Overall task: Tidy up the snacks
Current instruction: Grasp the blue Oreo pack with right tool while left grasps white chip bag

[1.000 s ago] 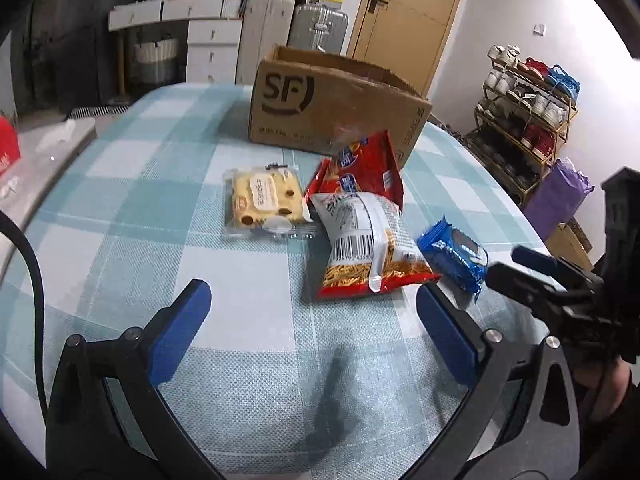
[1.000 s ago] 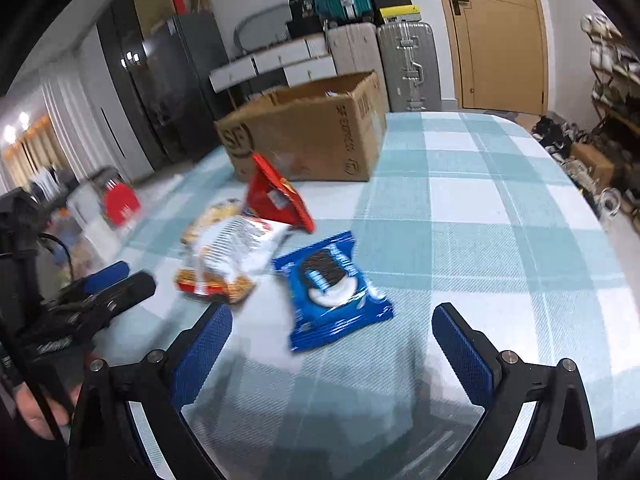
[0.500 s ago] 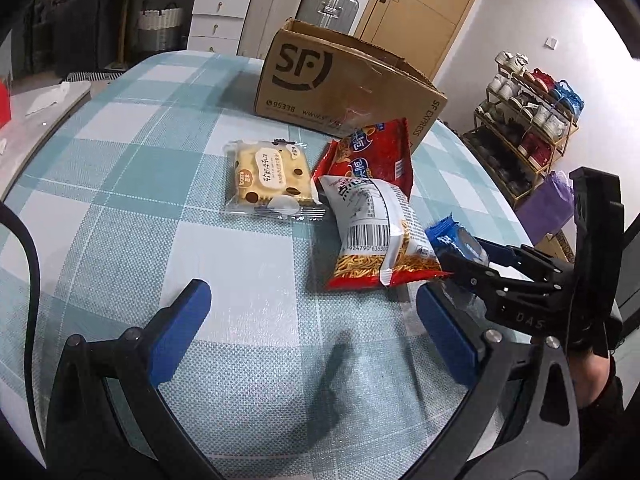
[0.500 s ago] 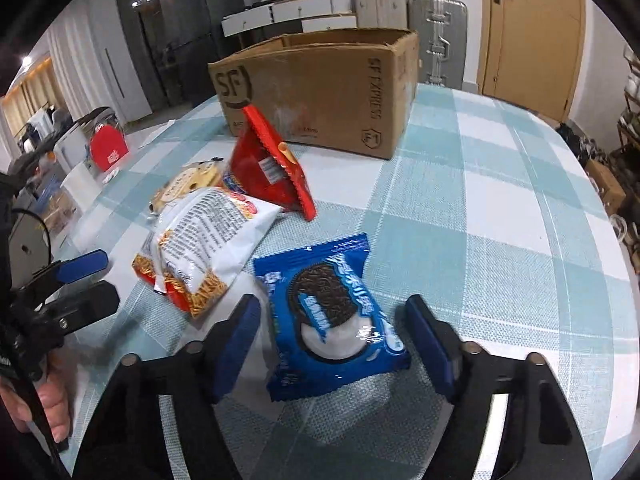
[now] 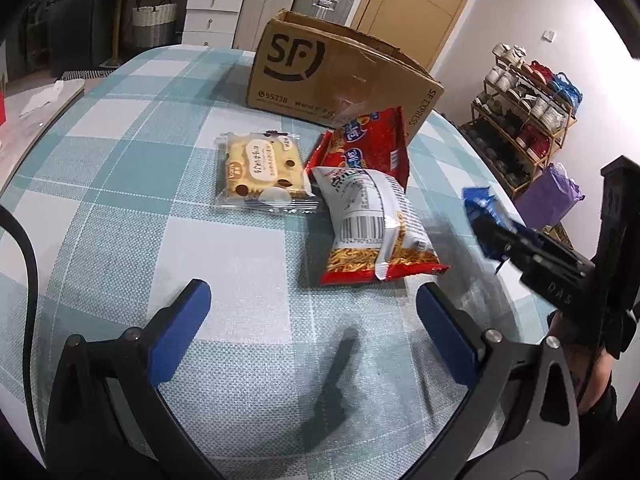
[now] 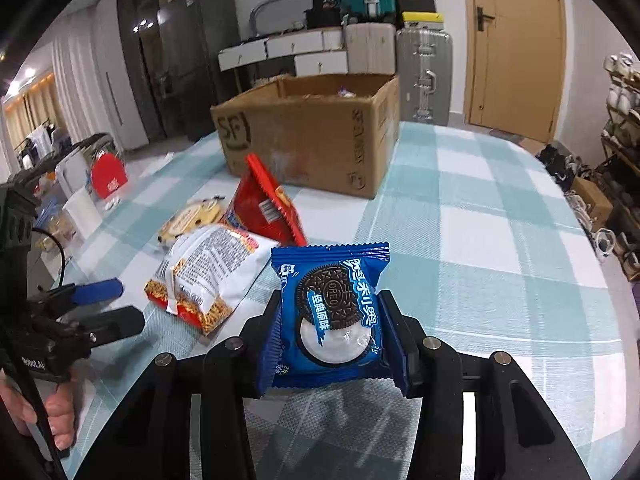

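Teal-and-white checked tablecloth (image 6: 480, 240) over a round table, with an open SF cardboard box (image 6: 312, 136) toward the far side and suitcases and a wooden door behind. Blue Oreo packet (image 6: 332, 316) lifted clear of the cloth, printed face to the right wrist camera, long axis running from the gripper up toward the box, crimped top edge pointing away. Right gripper (image 6: 330, 332) closing, pads pressed on the packet's two side edges, jaws narrow. Left gripper (image 5: 312, 332) spread wide over bare cloth, nothing between its blue pads. Still lying near the box: white-and-red noodle snack bag (image 5: 372, 232), red chip bag (image 5: 368, 148) leaning behind it, clear-wrapped yellow cake (image 5: 260, 168) just beside.
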Tool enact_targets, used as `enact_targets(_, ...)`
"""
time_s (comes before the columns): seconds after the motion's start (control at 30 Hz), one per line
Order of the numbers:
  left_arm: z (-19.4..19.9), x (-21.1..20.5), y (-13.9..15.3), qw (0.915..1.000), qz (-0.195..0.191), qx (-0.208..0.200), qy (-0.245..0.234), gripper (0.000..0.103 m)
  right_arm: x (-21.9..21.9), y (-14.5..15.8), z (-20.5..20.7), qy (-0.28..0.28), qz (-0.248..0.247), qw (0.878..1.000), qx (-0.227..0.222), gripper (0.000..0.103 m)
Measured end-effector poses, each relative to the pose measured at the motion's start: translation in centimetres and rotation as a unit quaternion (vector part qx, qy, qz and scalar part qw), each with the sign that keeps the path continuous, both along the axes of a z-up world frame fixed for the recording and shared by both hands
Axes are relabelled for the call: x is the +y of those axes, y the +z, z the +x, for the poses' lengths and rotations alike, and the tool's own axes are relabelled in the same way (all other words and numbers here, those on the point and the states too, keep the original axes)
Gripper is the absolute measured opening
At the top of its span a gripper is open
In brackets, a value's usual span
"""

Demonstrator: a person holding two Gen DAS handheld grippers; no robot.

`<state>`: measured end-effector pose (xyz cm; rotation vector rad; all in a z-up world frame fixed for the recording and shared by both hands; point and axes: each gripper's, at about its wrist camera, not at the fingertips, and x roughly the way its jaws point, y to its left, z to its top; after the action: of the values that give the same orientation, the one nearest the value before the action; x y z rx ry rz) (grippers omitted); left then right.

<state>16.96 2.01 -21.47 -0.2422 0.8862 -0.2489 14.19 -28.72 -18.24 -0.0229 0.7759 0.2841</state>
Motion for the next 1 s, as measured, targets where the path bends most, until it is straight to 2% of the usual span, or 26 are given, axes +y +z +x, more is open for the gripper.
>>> enact_targets(0.17,0.0,-0.4,0.3,1.0,-0.005,-0.002,-0.004,0.102,-1.9,1.3,-1.2,-0.029,0.035,0.998,-0.041,0.046)
enact_targets(0.27,0.9,-0.8,0.3,0.9996,-0.022,0.016,0.003,0.102,-2.2,1.4,-1.3,-0.029,0.04,0.998,-0.042,0.046)
enact_targets(0.33,1.9,-1.3,0.5,0.9992,-0.019,0.031,0.016,0.102,-2.3,1.4,-1.3,-0.025,0.045,0.998,-0.042,0.046)
enact_targets(0.4,2.7,-1.9,1.1,0.9989,-0.028,0.031,0.019,0.102,-2.4,1.4,-1.4,-0.022,0.051,0.998,-0.042,0.046)
enact_targets(0.47,3.4,-2.5,1.5,0.9991,-0.019,0.029,0.026,0.102,-2.6,1.4,-1.4,-0.021,0.058,0.997,-0.042,0.046)
enact_targets(0.53,4.8,-3.4,1.5,0.9981,0.008,0.048,0.038,0.102,-2.8,1.4,-1.4,-0.02,0.066,0.997,-0.042,0.046)
enact_targets(0.67,6.8,-3.8,0.8,0.9954,-0.002,0.081,0.051,0.102,-3.4,1.5,-1.7,-0.019,0.085,0.995,-0.047,0.046)
enact_targets(0.77,7.7,-4.4,0.6,0.9948,0.002,0.088,0.05,0.101,-3.3,1.7,-1.9,-0.015,0.089,0.994,-0.053,0.046)
enact_targets(0.93,8.5,-4.9,0.4,0.9949,0.007,0.089,0.048,0.089,-3.3,1.7,-1.9,-0.011,0.09,0.994,-0.054,0.046)
enact_targets(1.0,8.5,-5.1,0.4,0.9951,0.008,0.088,0.045,0.08,-3.4,1.7,-1.9,-0.012,0.095,0.994,-0.055,0.046)
